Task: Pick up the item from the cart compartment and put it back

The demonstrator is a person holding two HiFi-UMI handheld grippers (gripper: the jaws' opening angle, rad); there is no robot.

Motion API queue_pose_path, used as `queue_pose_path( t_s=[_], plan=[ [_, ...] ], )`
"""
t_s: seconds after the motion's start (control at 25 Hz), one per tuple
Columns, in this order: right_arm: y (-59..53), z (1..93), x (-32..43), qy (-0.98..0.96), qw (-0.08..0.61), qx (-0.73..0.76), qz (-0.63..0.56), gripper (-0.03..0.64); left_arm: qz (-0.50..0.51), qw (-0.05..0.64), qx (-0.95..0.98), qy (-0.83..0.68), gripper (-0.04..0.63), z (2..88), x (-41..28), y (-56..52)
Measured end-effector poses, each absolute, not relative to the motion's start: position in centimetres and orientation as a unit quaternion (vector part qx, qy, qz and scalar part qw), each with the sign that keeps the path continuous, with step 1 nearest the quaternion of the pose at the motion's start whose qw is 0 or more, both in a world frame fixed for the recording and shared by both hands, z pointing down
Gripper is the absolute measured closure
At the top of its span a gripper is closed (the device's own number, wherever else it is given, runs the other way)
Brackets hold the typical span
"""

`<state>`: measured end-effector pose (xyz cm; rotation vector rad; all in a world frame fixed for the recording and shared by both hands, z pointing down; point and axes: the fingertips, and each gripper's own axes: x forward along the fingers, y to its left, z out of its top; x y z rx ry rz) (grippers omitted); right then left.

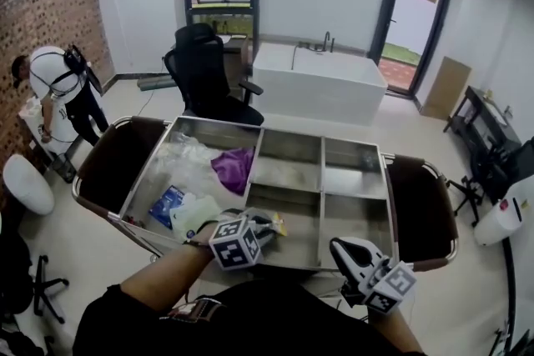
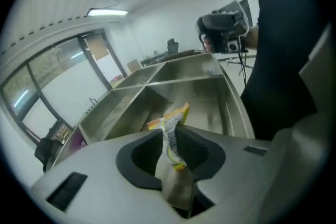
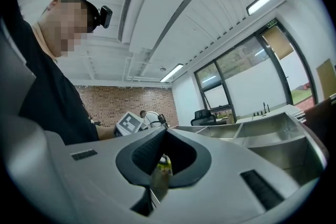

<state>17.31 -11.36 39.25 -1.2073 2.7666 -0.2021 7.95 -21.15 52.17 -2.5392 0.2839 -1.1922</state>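
My left gripper (image 1: 265, 228) hangs over the front left corner of the near middle compartment (image 1: 288, 221) of the steel cart (image 1: 321, 137). It is shut on a yellow and white snack packet (image 1: 276, 223). In the left gripper view the packet (image 2: 171, 122) stands pinched between the jaws of the left gripper (image 2: 174, 139), above the bare steel compartment floor (image 2: 210, 107). My right gripper (image 1: 340, 247) is held level by the cart's front edge, jaws together and holding nothing. In the right gripper view the right gripper (image 3: 163, 157) faces the left gripper's marker cube (image 3: 129, 123).
The cart's big left compartment holds a purple bag (image 1: 234, 167), a blue packet (image 1: 167, 203), clear plastic (image 1: 188, 154) and a pale bag (image 1: 196, 214). Brown end panels (image 1: 117, 162) flank the cart. Behind stand an office chair (image 1: 204, 71), a white counter (image 1: 321, 83) and a person (image 1: 58, 92).
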Motion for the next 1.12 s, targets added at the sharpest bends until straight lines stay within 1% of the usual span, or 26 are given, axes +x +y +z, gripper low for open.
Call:
queue_pose_path(
  t_s=[0.04, 0.08, 0.12, 0.16, 0.24, 0.36, 0.48, 0.52, 0.56, 0.64, 0.72, 0.92, 1.12],
  plan=[
    [-11.3, 39.3, 17.5, 0.912, 0.060, -0.401, -0.067, 0.620, -0.430, 0.162, -0.883, 0.094, 0.505, 52.7, 8.1, -21.2],
    [-11.2, 39.3, 17.8, 0.910, 0.062, -0.404, -0.067, 0.620, -0.432, 0.162, -0.883, 0.090, 0.493, 52.8, 8.4, -21.3],
    [-11.1, 39.4, 18.0, 0.909, 0.064, -0.406, -0.067, 0.620, -0.424, 0.157, -0.887, 0.089, 0.364, 52.5, 8.7, -21.3],
    [-11.1, 39.5, 18.2, 0.908, 0.064, -0.409, -0.067, 0.620, -0.407, 0.149, -0.896, 0.093, 0.339, 51.8, 9.0, -21.4],
    [-11.0, 39.6, 18.5, 0.906, 0.065, -0.412, -0.066, 0.620, -0.338, 0.124, -0.926, 0.115, 0.339, 49.0, 9.5, -21.6],
    [-11.1, 39.5, 18.6, 0.906, 0.063, -0.414, -0.066, 0.620, -0.163, 0.038, -0.977, 0.130, 0.340, 42.4, 8.5, -20.9],
    [-11.4, 39.5, 18.3, 0.907, 0.060, -0.410, -0.069, 0.620, 0.027, -0.082, -0.990, 0.109, 0.416, 37.1, 4.8, -19.8],
    [-11.6, 39.5, 18.0, 0.909, 0.058, -0.408, -0.069, 0.620, 0.078, -0.113, -0.984, 0.111, 0.492, 36.1, 3.2, -19.8],
    [-11.8, 39.4, 17.8, 0.910, 0.055, -0.406, -0.065, 0.620, 0.111, -0.131, -0.978, 0.119, 0.549, 35.6, 1.8, -20.0],
    [-12.2, 39.3, 17.3, 0.912, 0.048, -0.404, -0.060, 0.620, 0.130, -0.143, -0.971, 0.138, 0.600, 36.0, 0.1, -20.3],
    [-12.5, 39.3, 17.0, 0.912, 0.043, -0.403, -0.060, 0.620, 0.122, -0.142, -0.972, 0.141, 0.601, 36.8, -0.4, -20.0],
    [-13.2, 39.1, 17.1, 0.907, 0.041, -0.413, -0.067, 0.620, 0.087, -0.106, -0.981, 0.136, 0.601, 37.6, -0.1, -18.6],
    [-13.5, 38.8, 16.7, 0.908, 0.028, -0.413, -0.059, 0.623, 0.086, -0.105, -0.981, 0.140, 0.601, 37.6, -0.3, -18.6]
  ],
)
